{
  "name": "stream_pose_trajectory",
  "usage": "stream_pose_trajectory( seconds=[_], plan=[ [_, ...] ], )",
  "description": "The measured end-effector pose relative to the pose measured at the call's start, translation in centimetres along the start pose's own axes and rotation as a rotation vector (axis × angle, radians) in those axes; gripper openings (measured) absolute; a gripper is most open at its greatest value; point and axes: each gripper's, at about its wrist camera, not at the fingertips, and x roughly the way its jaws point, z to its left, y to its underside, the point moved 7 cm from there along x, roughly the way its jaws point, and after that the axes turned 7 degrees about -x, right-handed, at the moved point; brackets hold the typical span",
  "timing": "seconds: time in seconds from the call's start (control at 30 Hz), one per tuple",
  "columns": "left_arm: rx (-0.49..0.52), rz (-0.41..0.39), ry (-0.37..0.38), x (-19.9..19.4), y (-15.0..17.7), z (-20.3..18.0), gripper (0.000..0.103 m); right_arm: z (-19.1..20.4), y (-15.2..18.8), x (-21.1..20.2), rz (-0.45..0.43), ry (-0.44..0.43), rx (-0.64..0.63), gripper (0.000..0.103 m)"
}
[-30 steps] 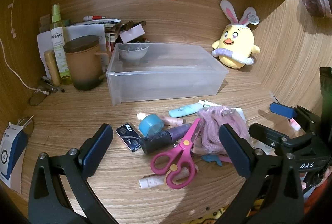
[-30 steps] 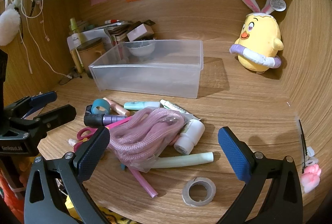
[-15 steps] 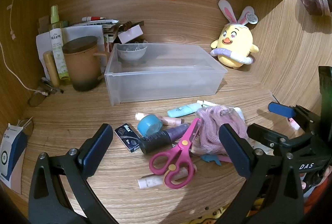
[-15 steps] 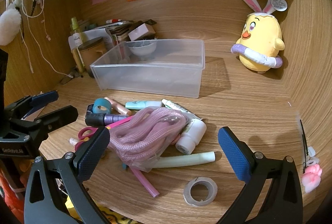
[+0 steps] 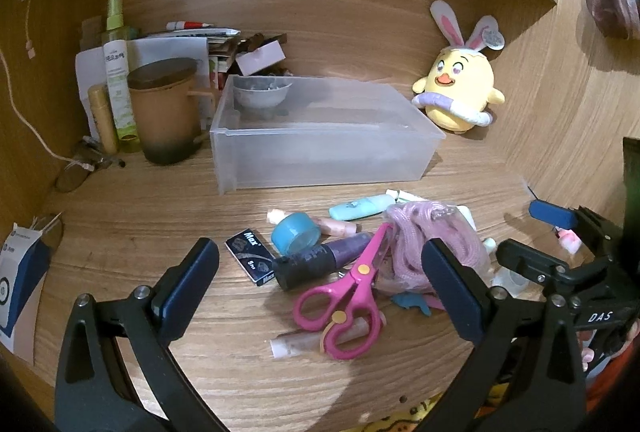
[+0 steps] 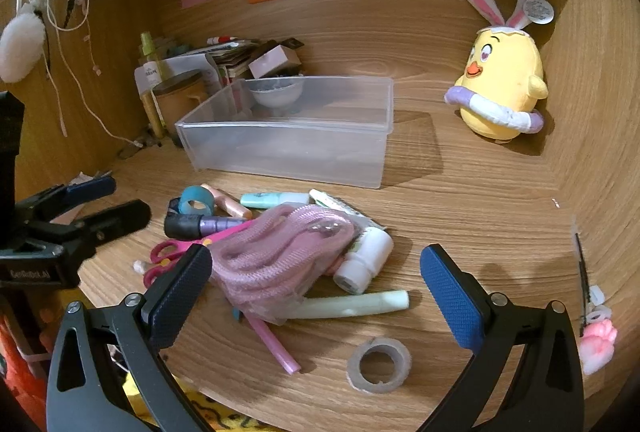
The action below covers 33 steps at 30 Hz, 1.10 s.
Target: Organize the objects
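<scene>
A clear plastic bin (image 5: 320, 152) (image 6: 288, 152) stands mid-desk with a small bowl (image 5: 262, 94) inside its back left corner. In front lies a pile: pink scissors (image 5: 344, 304), a pink cord bundle (image 6: 276, 252), a dark purple tube (image 5: 320, 264), a blue tape ring (image 5: 296, 234), a white bottle (image 6: 362, 260), a pale green stick (image 6: 352, 306), a mint tube (image 5: 360, 207) and a black box (image 5: 250, 256). My left gripper (image 5: 320, 288) is open above the scissors. My right gripper (image 6: 316, 288) is open over the cord and green stick. Both are empty.
A yellow plush chick (image 6: 502, 88) sits at the back right. A brown lidded mug (image 5: 164, 112), bottles (image 5: 116, 68) and stacked papers stand at the back left. A grey tape roll (image 6: 378, 364) lies near the front edge. Wooden walls enclose the back and right.
Both views have shifted only slightly. The grippers stay open and no object has moved.
</scene>
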Motion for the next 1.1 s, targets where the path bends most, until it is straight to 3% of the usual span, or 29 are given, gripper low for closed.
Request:
stream_pose_trajectory(
  seconds=[0.1, 0.23, 0.43, 0.5, 0.77, 0.83, 0.93, 1.1],
  plan=[
    [0.001, 0.017, -0.011, 0.2, 0.5, 0.4, 0.086, -0.7, 1.0, -0.3, 0.019, 0.036, -0.012, 0.103],
    [-0.016, 0.052, -0.019, 0.8, 1.4, 1.2, 0.076, -1.8, 2.5, -0.4, 0.056, 0.073, -0.015, 0.102],
    [-0.051, 0.112, -0.031, 2.8, 1.4, 2.5, 0.062, -3.6, 5.7, -0.2, 0.145, 0.113, 0.023, 0.089],
    [-0.063, 0.118, -0.033, 3.3, 0.9, 2.8, 0.060, -4.3, 6.3, -0.1, 0.163, 0.121, 0.038, 0.084],
    [-0.065, 0.153, -0.020, 6.2, -0.4, 2.8, 0.053, -4.8, 6.5, 0.7, 0.195, 0.062, 0.060, 0.044],
    [-0.083, 0.157, -0.051, 6.9, -0.4, 2.8, 0.053, -4.8, 6.4, 0.9, 0.199, 0.049, 0.059, 0.036],
    [-0.078, 0.179, -0.047, 7.9, -0.1, 2.6, 0.039, -4.8, 6.3, 1.1, 0.196, 0.049, 0.060, 0.036],
    [-0.065, 0.122, -0.081, 7.2, -0.8, 2.5, 0.039, -5.0, 5.2, 0.9, 0.170, 0.059, 0.048, 0.036]
  ],
)
